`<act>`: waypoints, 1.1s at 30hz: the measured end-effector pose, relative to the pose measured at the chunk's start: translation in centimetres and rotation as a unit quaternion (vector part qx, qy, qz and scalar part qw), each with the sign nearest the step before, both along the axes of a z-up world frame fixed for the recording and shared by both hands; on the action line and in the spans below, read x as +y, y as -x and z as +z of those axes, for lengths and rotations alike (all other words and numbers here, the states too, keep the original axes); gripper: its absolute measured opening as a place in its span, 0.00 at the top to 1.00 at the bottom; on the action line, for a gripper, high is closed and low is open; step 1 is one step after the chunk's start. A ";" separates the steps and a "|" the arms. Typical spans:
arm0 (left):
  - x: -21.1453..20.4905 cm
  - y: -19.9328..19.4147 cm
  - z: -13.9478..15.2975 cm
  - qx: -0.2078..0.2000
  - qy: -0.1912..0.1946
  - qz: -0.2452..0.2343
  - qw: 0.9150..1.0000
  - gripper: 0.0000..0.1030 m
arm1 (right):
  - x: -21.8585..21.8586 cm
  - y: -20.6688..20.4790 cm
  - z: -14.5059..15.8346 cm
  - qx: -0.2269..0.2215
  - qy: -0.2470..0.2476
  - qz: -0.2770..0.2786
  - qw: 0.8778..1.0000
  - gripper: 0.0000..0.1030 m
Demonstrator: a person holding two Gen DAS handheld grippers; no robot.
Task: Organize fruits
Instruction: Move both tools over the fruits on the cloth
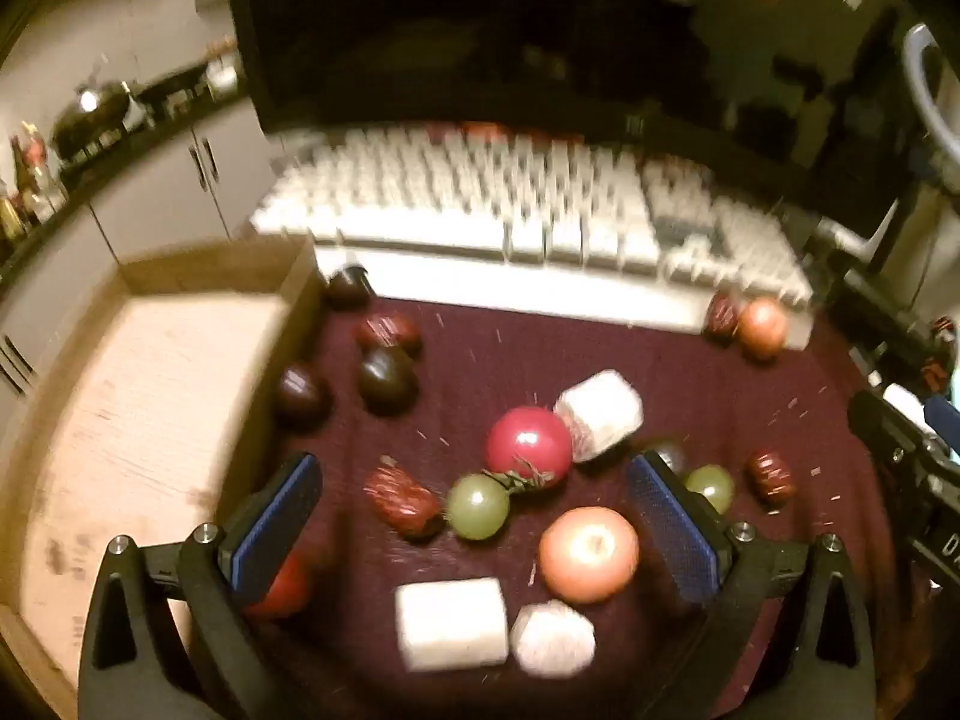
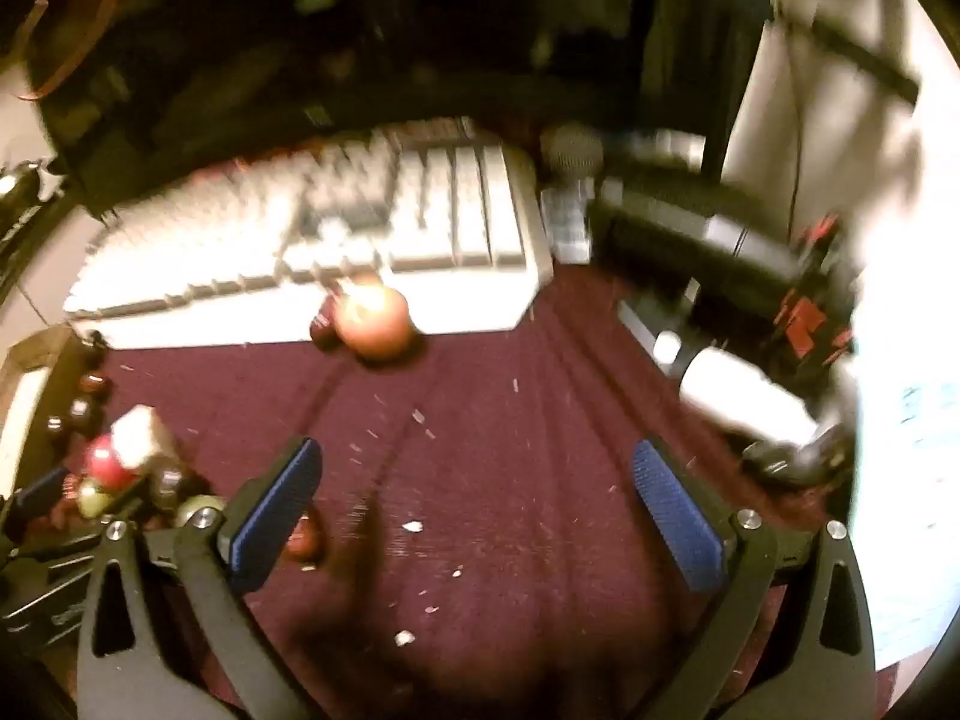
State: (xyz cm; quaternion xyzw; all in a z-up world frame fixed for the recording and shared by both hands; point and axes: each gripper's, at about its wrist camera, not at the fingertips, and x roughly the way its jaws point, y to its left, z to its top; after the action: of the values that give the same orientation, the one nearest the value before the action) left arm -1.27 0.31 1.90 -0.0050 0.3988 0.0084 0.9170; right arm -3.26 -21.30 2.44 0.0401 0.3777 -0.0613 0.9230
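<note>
Jaws of both the left gripper (image 1: 474,516) and right gripper (image 2: 477,510) are held wide, empty. Clustered fruits (image 1: 528,444) beside the wooden tray (image 1: 150,396) are shown by the left view; the right view shows mainly bare maroon cloth (image 2: 510,420) and one orange fruit (image 2: 375,324) against the keyboard (image 2: 420,228).

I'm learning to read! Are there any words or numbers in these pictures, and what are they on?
"DA": white letters on the black gear at the right edge, cut off by the frame.
Keyboard keys: too blurred to read.
Wooden box floor: dark smudged marks, not readable.
Paper at the right edge: faint print, too blurred.
Nothing else readable.
</note>
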 end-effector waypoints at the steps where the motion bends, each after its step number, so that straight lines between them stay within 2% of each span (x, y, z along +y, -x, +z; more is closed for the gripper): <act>1: 0.3 0.6 1.0 -0.016 -0.002 0.003 1.000 0.01 | 0.4 0.7 0.9 -0.013 0.006 0.009 1.000 0.00; 5: 1.2 2.2 3.5 -0.047 -0.006 0.016 0.999 0.01 | 1.6 3.3 4.0 -0.060 0.023 0.023 0.998 0.00; 11: 1.7 2.4 4.4 -0.065 -0.011 0.022 0.998 0.01 | 3.4 4.3 5.7 -0.073 0.023 0.039 0.996 0.00; 25: 2.6 2.3 3.7 -0.049 0.006 0.019 0.999 0.01 | 3.9 3.6 5.2 -0.064 0.023 0.039 0.997 0.00; 29: 2.5 2.4 3.7 -0.039 -0.013 0.013 0.999 0.01 | 3.9 3.4 5.0 -0.061 0.024 0.038 0.997 0.00; 33: 3.3 4.3 3.0 -0.024 -0.060 -0.037 0.997 0.01 | 2.8 3.3 4.2 -0.046 0.025 0.034 0.998 0.00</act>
State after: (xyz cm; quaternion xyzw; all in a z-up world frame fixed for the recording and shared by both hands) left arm -5.57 3.59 4.94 0.0648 0.3755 -0.0016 0.9245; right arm -6.51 -18.53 6.62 0.0071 0.3345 -0.0375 0.9416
